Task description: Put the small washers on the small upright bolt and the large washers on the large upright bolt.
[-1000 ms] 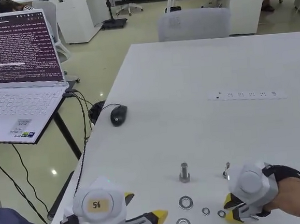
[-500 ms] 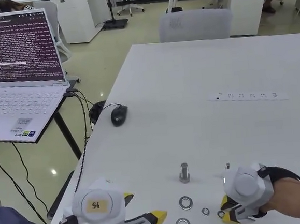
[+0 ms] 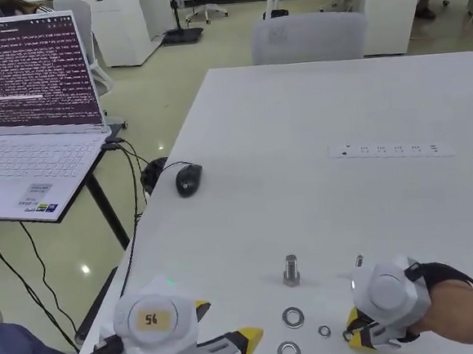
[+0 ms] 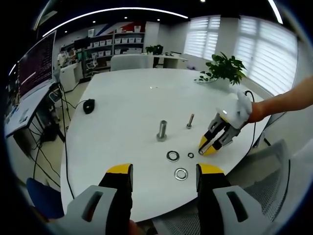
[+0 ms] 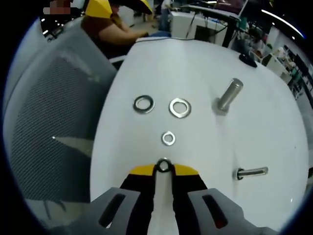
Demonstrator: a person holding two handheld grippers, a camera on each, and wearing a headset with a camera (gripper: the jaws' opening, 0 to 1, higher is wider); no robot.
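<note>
White workbench (image 3: 313, 105); large bolt (image 3: 290, 269) and small bolt (image 3: 359, 261) upright, both bare. Right gripper (image 5: 164, 172) pinched on one small washer (image 5: 164, 165); other small washer (image 3: 324, 332) and two large washers (image 3: 293, 318) loose before the bolts. Left gripper (image 4: 165, 170) spread, empty.

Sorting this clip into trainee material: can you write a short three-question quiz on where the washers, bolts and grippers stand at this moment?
1. True or false: a large washer already sits on the large bolt.
2. What does the right gripper pinch at its tips? A) a small washer B) a large washer C) nothing
3. Fill in: the left gripper has its jaws ____.
Key: 1 false; 2 A; 3 open.
</note>
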